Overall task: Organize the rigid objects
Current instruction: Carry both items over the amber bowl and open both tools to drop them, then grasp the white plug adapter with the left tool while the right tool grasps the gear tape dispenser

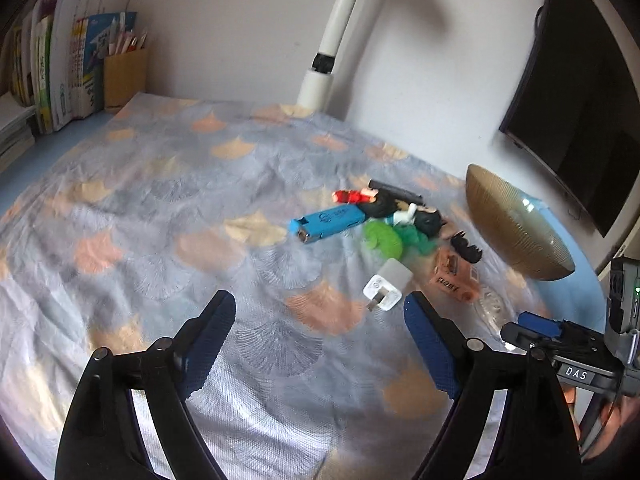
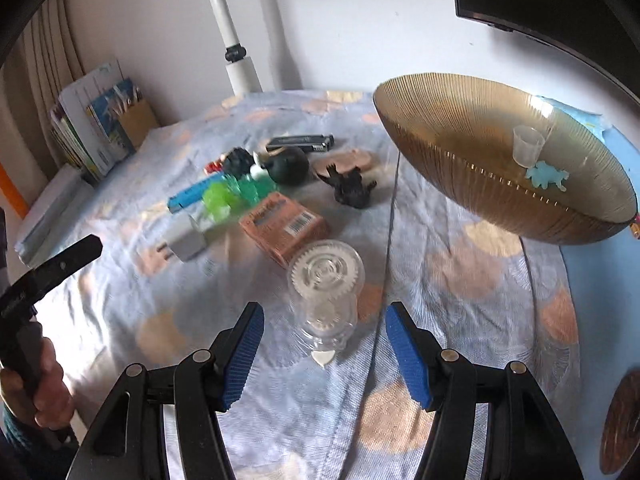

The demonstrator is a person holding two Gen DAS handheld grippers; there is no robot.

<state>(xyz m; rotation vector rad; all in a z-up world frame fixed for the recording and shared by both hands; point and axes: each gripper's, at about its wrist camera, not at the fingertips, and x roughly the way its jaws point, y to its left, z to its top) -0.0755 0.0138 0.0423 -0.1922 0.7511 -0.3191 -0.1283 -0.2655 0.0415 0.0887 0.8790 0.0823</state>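
My right gripper is open, and the near end of a clear tape dispenser lies between its blue pads without touching them. Beyond the dispenser lie an orange box, a white charger, a green toy, a blue lighter and a black figure. The gold ribbed bowl at the right holds a clear cup and a pale blue toy. My left gripper is open over bare cloth, with the white charger just ahead of its right finger.
A patterned cloth covers the table. A white lamp post stands at the back, with books and a pen holder at the back left. A dark monitor stands to the right. A thin cable crosses the cloth.
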